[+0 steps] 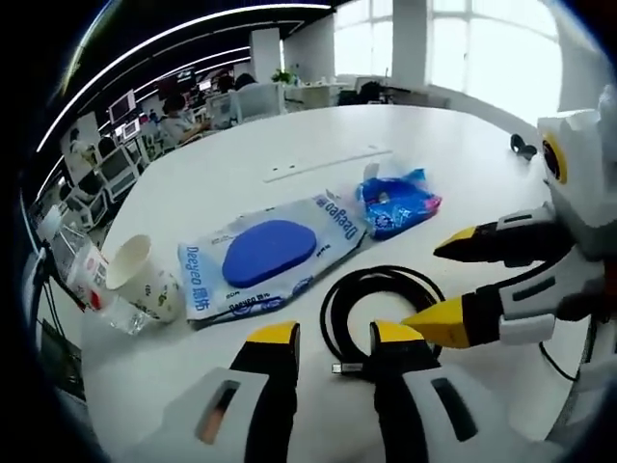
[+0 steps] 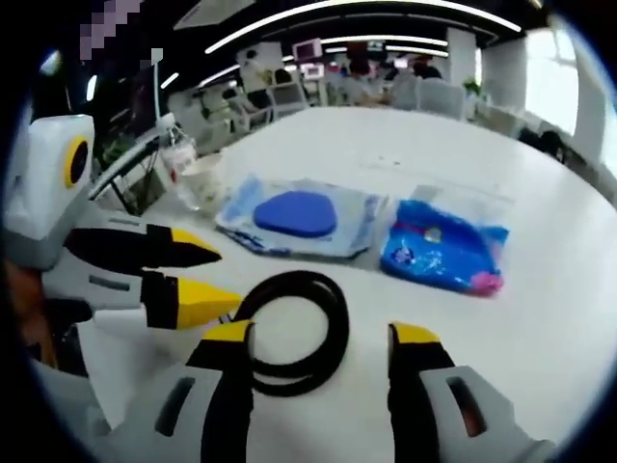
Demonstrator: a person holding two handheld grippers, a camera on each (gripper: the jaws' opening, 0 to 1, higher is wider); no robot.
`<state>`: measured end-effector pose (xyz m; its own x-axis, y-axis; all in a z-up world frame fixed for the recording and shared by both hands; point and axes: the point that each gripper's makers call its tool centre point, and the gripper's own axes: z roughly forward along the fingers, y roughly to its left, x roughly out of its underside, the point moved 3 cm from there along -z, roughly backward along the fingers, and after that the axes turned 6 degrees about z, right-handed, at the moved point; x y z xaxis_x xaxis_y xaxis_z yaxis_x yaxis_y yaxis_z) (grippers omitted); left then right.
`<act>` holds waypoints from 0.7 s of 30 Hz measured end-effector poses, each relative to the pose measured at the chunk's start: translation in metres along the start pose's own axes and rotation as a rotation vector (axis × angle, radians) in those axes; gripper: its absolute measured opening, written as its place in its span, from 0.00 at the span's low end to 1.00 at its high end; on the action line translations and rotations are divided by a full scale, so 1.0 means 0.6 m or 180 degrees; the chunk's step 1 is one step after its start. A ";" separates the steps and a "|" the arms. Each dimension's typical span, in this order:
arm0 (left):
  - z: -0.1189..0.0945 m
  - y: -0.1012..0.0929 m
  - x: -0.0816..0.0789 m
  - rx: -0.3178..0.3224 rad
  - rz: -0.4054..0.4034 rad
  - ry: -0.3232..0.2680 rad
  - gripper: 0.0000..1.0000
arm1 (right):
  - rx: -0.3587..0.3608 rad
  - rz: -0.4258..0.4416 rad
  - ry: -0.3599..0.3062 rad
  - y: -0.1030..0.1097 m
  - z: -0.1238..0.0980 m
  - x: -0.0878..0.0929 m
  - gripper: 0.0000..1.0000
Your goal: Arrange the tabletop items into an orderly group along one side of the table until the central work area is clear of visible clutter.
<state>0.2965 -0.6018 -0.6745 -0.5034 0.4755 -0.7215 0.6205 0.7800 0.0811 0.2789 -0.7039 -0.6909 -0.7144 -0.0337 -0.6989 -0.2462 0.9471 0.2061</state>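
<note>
A black cable (image 1: pixel 378 307) lies coiled on the white table (image 1: pixel 289 145), its plug end between the jaws of my left gripper (image 1: pixel 335 338), which is open just in front of the coil. My right gripper (image 1: pixel 442 285) comes in from the right, open, its yellow tips at the coil's right side. In the right gripper view the cable (image 2: pixel 297 328) lies under the open right gripper (image 2: pixel 320 338), with the left gripper (image 2: pixel 207 275) to its left. Beyond the coil lie a wet-wipes pack (image 1: pixel 265 256) with a blue lid and a blue snack packet (image 1: pixel 397 203).
A paper cup (image 1: pixel 145 280) lies tilted at the table's left edge beside a clear plastic wrapper (image 1: pixel 87 275). A small dark object (image 1: pixel 523 147) sits far right. A flat strip (image 1: pixel 328 164) marks the table's middle. Desks, chairs and people fill the office beyond.
</note>
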 end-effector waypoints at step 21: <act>-0.049 -0.002 0.034 -0.0020 -0.0010 -0.0037 0.42 | -0.0066 -0.0009 -0.0014 0.019 -0.035 0.035 0.71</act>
<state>0.2678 -0.5808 -0.6692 -0.4982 0.4681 -0.7298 0.6150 0.7841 0.0831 0.2476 -0.7006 -0.6891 -0.7108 -0.0347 -0.7026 -0.2616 0.9402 0.2182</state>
